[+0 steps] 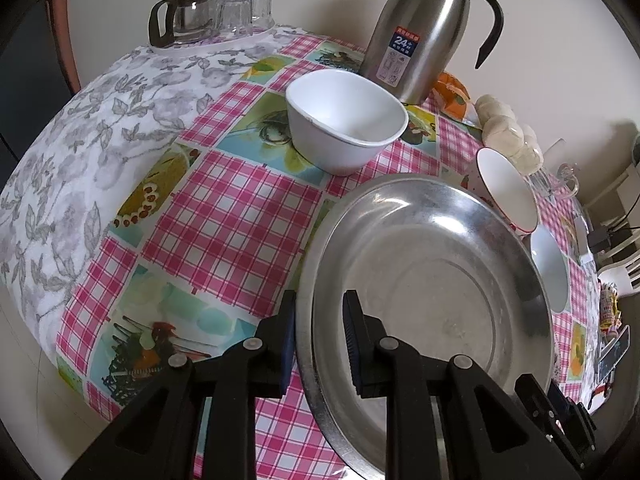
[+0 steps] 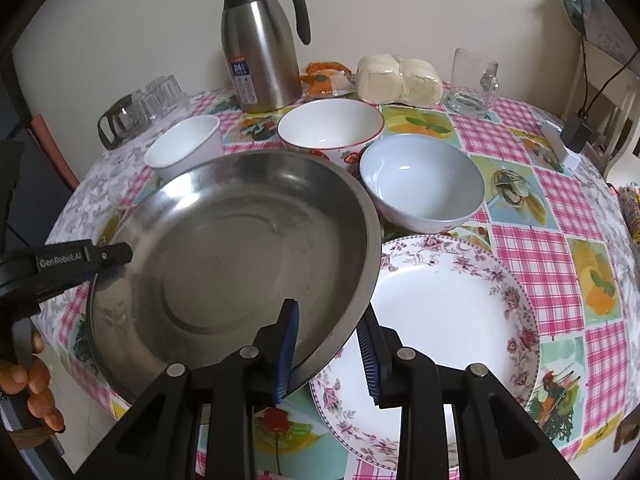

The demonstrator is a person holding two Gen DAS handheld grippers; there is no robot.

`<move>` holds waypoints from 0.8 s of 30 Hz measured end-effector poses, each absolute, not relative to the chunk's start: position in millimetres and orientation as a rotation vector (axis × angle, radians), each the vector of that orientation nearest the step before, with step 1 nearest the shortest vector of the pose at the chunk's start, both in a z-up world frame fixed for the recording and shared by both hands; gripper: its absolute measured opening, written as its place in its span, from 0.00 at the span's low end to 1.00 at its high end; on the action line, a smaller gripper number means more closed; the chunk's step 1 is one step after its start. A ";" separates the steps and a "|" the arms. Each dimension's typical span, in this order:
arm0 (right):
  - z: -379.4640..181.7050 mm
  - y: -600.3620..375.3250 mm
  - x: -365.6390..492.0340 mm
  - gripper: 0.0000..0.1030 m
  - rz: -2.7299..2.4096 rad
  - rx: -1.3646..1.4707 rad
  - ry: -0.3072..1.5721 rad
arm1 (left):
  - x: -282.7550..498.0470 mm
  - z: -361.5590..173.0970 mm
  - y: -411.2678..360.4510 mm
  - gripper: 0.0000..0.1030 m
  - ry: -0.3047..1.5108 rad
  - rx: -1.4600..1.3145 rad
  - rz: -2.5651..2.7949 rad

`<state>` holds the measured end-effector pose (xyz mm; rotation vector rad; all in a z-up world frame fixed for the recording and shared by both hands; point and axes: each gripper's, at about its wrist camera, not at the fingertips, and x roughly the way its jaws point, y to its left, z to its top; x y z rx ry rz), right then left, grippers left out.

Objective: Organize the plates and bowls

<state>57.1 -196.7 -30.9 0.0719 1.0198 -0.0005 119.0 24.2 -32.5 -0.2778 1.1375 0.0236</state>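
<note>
Both your grippers, left (image 1: pixel 318 344) and right (image 2: pixel 330 354), clamp opposite rims of the steel pan (image 2: pixel 240 248) above the flowered plate (image 2: pixel 452 312).

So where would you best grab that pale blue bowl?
By the rim of the blue bowl, I'd say, from above: it stands upright and open, with one finger inside and one outside. Its near right edge looks freest, since the steel pan, the red-rimmed bowl and the floral plate crowd the other sides.
</note>
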 end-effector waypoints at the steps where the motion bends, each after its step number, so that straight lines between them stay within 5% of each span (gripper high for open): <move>1: -31.9 -196.0 57.4 0.31 -0.001 0.069 1.023 | 119.2 -33.6 24.7 0.21 1.142 -0.277 0.027; 22: -47.4 -187.0 62.2 0.34 -0.023 0.022 1.107 | 124.6 -51.7 19.4 0.24 1.206 -0.248 0.034; 24: -43.6 -189.3 61.4 0.37 -0.028 0.031 1.100 | 125.1 -51.9 19.0 0.32 1.214 -0.249 0.028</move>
